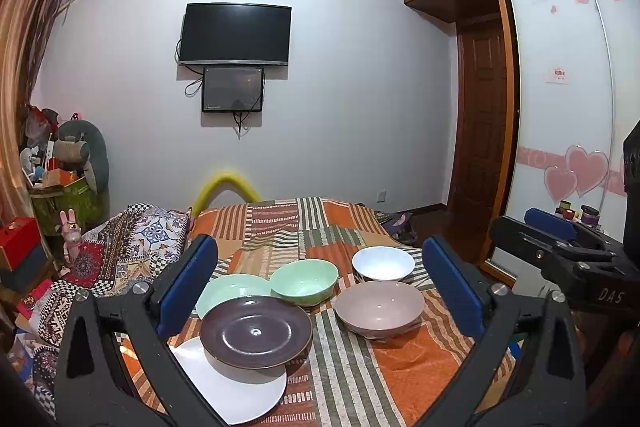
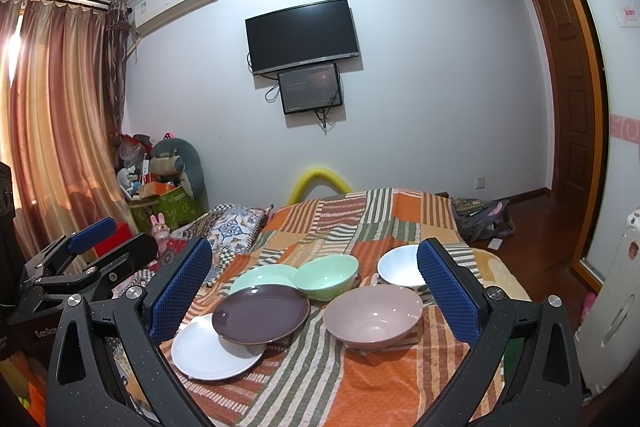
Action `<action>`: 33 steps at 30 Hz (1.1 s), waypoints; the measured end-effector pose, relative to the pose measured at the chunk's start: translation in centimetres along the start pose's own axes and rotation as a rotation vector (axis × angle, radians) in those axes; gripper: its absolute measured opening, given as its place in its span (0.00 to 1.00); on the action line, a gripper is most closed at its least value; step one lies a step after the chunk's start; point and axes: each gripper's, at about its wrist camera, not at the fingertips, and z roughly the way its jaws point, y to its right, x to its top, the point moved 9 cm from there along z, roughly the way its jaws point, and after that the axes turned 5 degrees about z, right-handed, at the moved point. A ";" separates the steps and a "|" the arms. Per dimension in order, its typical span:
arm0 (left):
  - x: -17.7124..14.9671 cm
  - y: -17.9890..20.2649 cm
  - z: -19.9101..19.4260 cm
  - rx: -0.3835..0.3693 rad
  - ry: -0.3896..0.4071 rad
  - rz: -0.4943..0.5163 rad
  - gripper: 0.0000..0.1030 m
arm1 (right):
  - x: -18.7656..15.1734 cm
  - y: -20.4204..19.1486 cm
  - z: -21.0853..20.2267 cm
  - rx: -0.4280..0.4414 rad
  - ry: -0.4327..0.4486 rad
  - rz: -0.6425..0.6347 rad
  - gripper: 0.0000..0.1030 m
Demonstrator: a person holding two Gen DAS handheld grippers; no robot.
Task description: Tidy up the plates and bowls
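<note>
On a striped patchwork bedspread [image 1: 348,379] lie three overlapping plates: a white plate [image 1: 236,391] nearest, a dark brown plate [image 1: 256,331] on top, a pale green plate [image 1: 228,291] behind. A green bowl [image 1: 304,281], a white bowl [image 1: 383,263] and a pink bowl [image 1: 380,307] sit to the right. The same items show in the right wrist view: white plate [image 2: 212,351], brown plate [image 2: 260,313], green plate [image 2: 260,277], green bowl [image 2: 326,275], white bowl [image 2: 400,269], pink bowl [image 2: 372,315]. My left gripper [image 1: 320,291] and right gripper [image 2: 316,291] are open and empty, held above the dishes.
The right gripper [image 1: 560,251] shows at the right edge of the left view; the left gripper [image 2: 80,259] at the left of the right view. A patterned pillow [image 1: 132,239] lies left. A wardrobe [image 1: 560,107], clutter and curtains surround the bed.
</note>
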 end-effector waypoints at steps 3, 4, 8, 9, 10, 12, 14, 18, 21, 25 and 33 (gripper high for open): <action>-0.1 0.0 0.0 -0.001 -0.001 -0.001 1.00 | 0.0 0.0 0.0 -0.001 0.000 -0.001 0.99; -0.1 0.0 0.1 0.000 -0.002 -0.002 1.00 | 0.0 0.0 0.0 -0.001 -0.001 0.000 0.99; -0.2 0.0 0.2 0.001 -0.001 -0.005 1.00 | -0.2 -0.1 0.1 0.000 -0.002 -0.001 0.99; -0.2 0.1 0.2 0.002 -0.001 -0.005 1.00 | -0.2 -0.1 0.1 0.000 -0.002 -0.001 0.99; -0.2 0.0 0.2 0.002 -0.001 -0.005 1.00 | -0.2 -0.1 0.1 0.000 -0.002 -0.001 0.99; -0.2 0.0 0.3 0.002 -0.002 -0.005 1.00 | -0.2 0.0 0.1 0.000 -0.002 -0.002 0.99; -0.3 0.0 0.2 0.002 -0.001 -0.006 1.00 | -0.2 0.0 0.1 0.000 -0.002 -0.002 0.99; -0.3 0.0 0.2 0.002 0.000 -0.006 1.00 | -0.2 -0.1 0.1 0.001 -0.003 -0.001 0.99; -0.4 0.1 0.2 0.002 -0.001 -0.007 1.00 | -0.2 0.0 0.1 0.000 -0.003 -0.002 0.99; -0.5 0.1 0.3 0.002 -0.004 -0.007 1.00 | -0.2 -0.1 0.1 -0.001 -0.003 -0.001 0.99; -0.5 0.0 0.2 0.002 -0.004 -0.008 1.00 | -0.2 -0.1 0.1 -0.001 -0.004 -0.002 0.99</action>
